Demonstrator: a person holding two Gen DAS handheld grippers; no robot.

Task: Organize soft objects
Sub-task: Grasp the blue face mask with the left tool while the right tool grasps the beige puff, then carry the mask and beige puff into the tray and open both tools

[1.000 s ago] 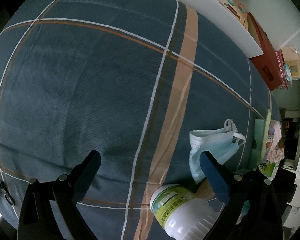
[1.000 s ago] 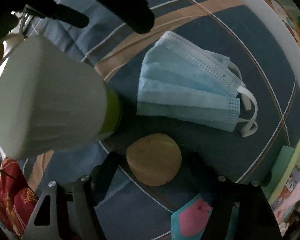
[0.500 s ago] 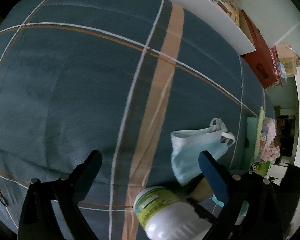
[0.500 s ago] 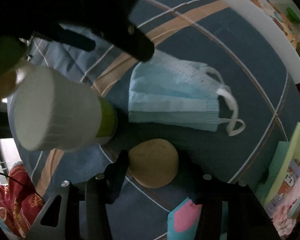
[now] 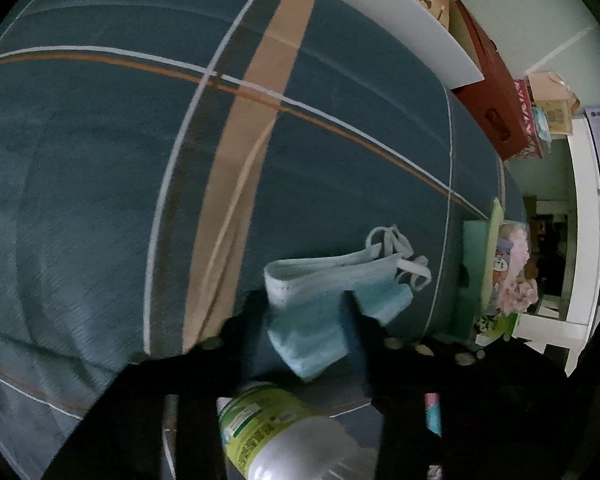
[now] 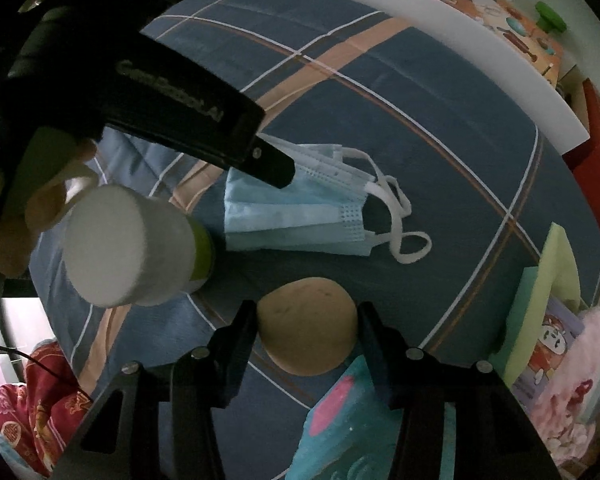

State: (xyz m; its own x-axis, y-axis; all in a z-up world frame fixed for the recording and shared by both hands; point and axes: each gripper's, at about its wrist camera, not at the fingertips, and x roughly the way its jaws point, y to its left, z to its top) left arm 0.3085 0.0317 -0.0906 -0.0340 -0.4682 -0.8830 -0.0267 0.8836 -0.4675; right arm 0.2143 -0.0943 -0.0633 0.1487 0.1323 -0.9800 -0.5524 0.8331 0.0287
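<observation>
Face mask (image 6: pixel 300 216): pale blue, pleated non-woven fabric, rectangular, white elastic ear loops (image 6: pixel 400 216) at 1 end. Laid flat on blue plaid bedspread (image 5: pixel 100 160) with tan stripe; long axis seen running left-right in right wrist view, loops toward right.

Left gripper (image 5: pixel 304 320): jaws closing, mask edge seen between 2 dark fingers; pad contact not clear.

Right gripper (image 6: pixel 306 332): clamped on round tan sponge-like pad (image 6: pixel 306 336), smooth, slightly dimpled.

White plastic bottle (image 6: pixel 132 248), green label, noted beside mask, upright.
</observation>
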